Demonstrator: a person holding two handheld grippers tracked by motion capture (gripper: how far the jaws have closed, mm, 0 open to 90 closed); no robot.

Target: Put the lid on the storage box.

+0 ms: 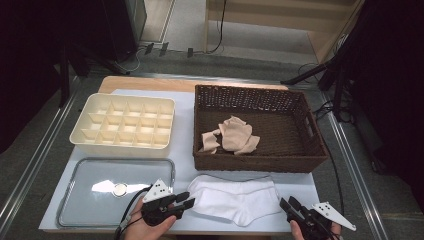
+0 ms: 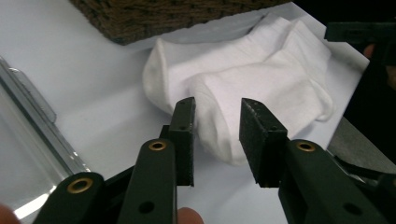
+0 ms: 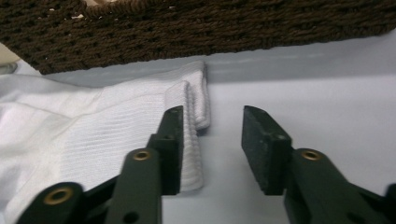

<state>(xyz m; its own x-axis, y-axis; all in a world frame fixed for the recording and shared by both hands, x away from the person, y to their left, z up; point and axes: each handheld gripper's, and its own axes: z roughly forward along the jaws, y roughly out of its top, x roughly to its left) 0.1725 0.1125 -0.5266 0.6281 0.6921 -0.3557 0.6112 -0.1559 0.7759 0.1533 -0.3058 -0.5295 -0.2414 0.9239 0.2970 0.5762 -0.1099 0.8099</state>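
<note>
High view: the white socks lie on the table sheet just in front of the brown wicker basket, between the left gripper and the right gripper. Left gripper view: the jaws stand apart, empty, a sock toe beyond the gap. Right gripper view: the jaws stand apart, empty, beside the ribbed cuffs, in front of the basket.

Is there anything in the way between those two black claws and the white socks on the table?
Nothing visible. The left gripper sits at one end of the white socks, the right gripper at the cuff end, both with open jaws and only bare table between.
</note>
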